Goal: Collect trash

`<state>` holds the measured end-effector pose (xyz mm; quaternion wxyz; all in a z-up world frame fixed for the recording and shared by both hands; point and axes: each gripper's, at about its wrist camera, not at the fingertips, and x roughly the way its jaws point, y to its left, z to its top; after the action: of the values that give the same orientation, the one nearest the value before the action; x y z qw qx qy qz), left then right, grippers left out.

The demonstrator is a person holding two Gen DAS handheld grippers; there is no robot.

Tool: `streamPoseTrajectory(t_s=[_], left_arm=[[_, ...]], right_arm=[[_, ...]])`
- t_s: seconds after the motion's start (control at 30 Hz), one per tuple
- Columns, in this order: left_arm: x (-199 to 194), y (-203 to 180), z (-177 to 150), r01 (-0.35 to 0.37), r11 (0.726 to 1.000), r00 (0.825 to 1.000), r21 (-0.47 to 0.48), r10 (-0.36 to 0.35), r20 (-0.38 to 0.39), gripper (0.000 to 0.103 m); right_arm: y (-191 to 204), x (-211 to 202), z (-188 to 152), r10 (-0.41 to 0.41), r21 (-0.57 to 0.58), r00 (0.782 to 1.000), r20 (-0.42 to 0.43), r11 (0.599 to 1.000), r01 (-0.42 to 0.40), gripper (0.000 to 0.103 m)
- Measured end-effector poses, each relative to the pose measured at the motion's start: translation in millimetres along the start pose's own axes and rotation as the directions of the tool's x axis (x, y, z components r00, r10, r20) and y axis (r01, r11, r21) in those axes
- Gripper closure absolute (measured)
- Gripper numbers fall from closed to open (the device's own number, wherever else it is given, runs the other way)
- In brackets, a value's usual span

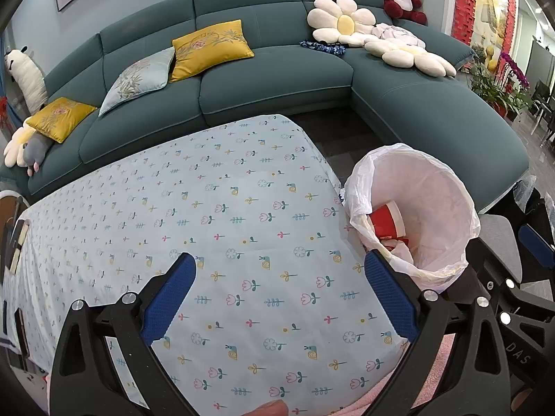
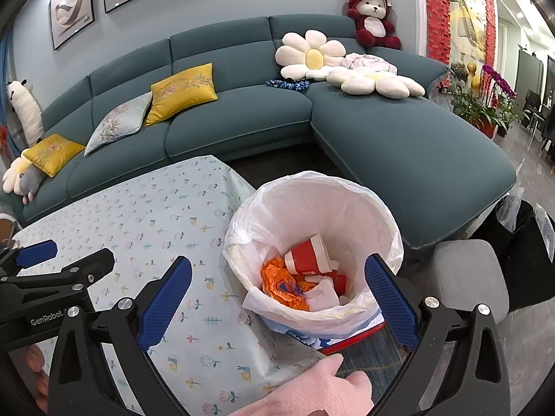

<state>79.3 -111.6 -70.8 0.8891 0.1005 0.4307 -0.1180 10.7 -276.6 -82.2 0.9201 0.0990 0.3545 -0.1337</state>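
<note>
your worktop (image 1: 242,228) wears a pale blue cloth printed with small pink tulips, yellow snails and teal sprigs. your bin's liner (image 2: 322,208) is translucent white; inside sit a red-and-white cup (image 2: 307,254) and a crumpled orange wrapper (image 2: 281,286). your hand-held gripper (image 1: 279,270) has blue textured pads on black fingers. the sofa (image 2: 399,145) is teal.

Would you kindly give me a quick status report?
Both hand-held grippers open, empty. White-lined trash bin holds red paper cup, orange wrapper. Floral tablecloth bare.
</note>
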Motion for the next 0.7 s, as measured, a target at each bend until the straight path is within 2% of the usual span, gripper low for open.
streamPoseTrajectory(t_s=[0.7], left_arm=[[-2.4,-7.0,-1.9,0.008,1.0,1.0,0.009,-0.008,0.008,0.01]], right_arm=[[-4.0,-0.3,-3.6,-0.006,0.005,1.0,-0.002,1.0,0.006,0.007]])
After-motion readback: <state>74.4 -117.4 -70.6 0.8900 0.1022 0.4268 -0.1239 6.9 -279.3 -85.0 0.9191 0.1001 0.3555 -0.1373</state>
